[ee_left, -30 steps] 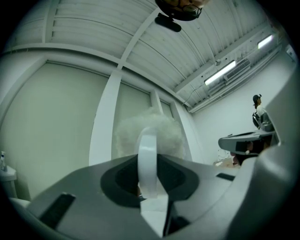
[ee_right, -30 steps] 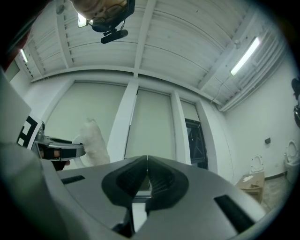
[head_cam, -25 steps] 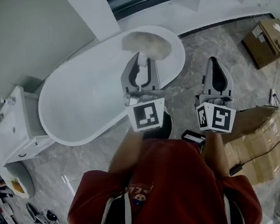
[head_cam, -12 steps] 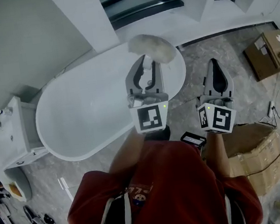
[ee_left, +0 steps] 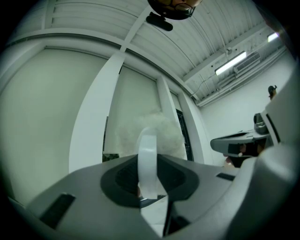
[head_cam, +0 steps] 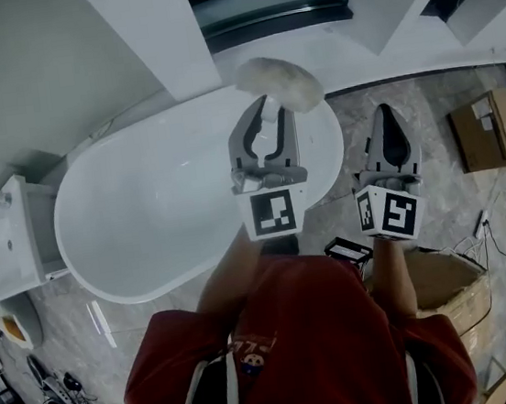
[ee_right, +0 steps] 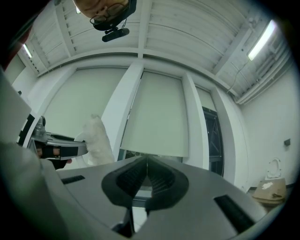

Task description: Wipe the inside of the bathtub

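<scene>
Swinging out now, the fluffy head [head_cam: 276, 82] has drifted from over the tub's far end a second ago to the far rim itself, half over the white ledge beyond, and the whole view has tipped to show more of the basin. Closest in, the person's red top [head_cam: 300, 347] fills the bottom of the head view, both arms reaching forward. The left gripper [head_cam: 275, 108] has its jaws pinching a thin white handle [ee_left: 148, 154]; the left gripper view shows that strip clamped dead centre with the white fluff rising straight behind it. The right gripper [head_cam: 387, 119] hangs over the marble floor [head_cam: 427, 118] just beside the tub, jaws pressed together on nothing, and its own view confirms the empty seam. Beyond lies the bathtub [head_cam: 143, 211], white, bare inside and not touched by the head. My call: the wipe needs the head brought back down inside. Keep that pinch firm, since a thin handle could twist, lay the fluff flat on the wall, and sweep along the curve in overlapping passes, with the right gripper kept clear.
</scene>
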